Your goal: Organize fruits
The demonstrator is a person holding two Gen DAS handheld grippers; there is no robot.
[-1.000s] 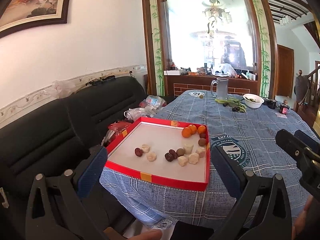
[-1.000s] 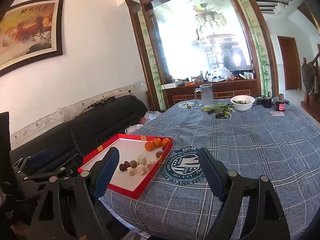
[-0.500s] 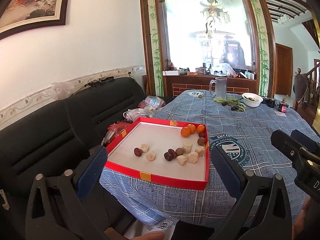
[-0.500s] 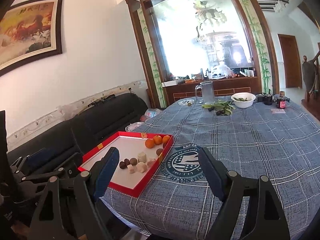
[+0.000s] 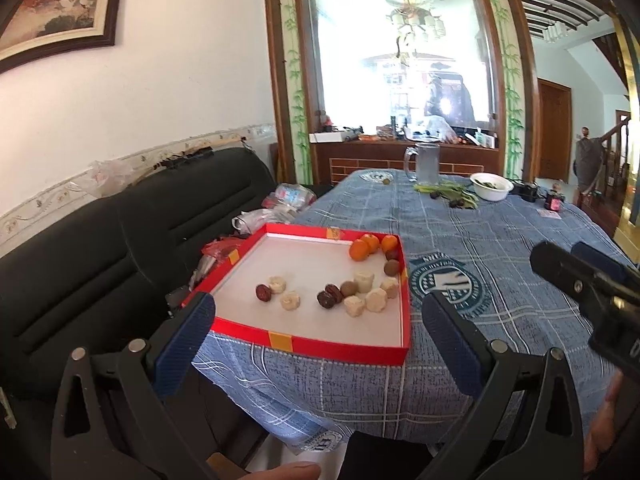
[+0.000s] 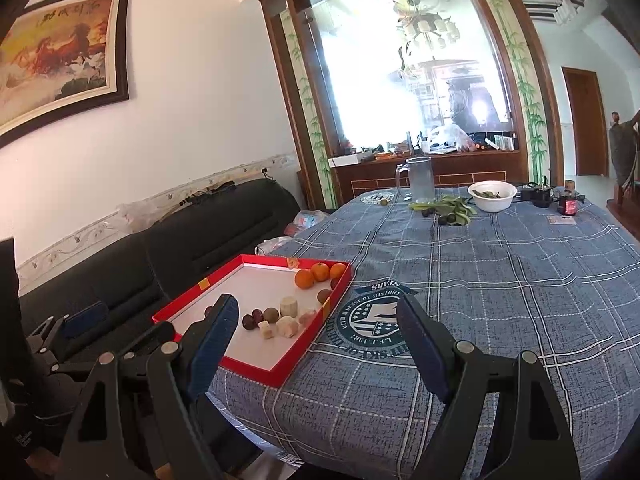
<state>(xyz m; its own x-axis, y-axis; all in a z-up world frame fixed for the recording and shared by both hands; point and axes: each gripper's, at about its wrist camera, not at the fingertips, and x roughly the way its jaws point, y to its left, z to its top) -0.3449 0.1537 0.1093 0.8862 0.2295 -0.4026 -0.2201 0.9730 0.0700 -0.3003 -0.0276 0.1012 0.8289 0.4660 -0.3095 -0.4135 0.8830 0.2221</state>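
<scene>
Two tools hover at the near table edge: the left tool (image 5: 320,332) and right tool (image 6: 316,332) both gape wide, holding nothing. Just beyond, a red tray (image 5: 308,344) on the table (image 6: 500,300) holds pale chunks (image 5: 370,300) and dark dates (image 5: 328,298) near its middle, with oranges (image 5: 366,246) in the far right corner. Farther off stand a jug (image 6: 419,178) and a white bowl (image 6: 493,197) of greens.

Bowl (image 6: 492,196) contents too small
</scene>
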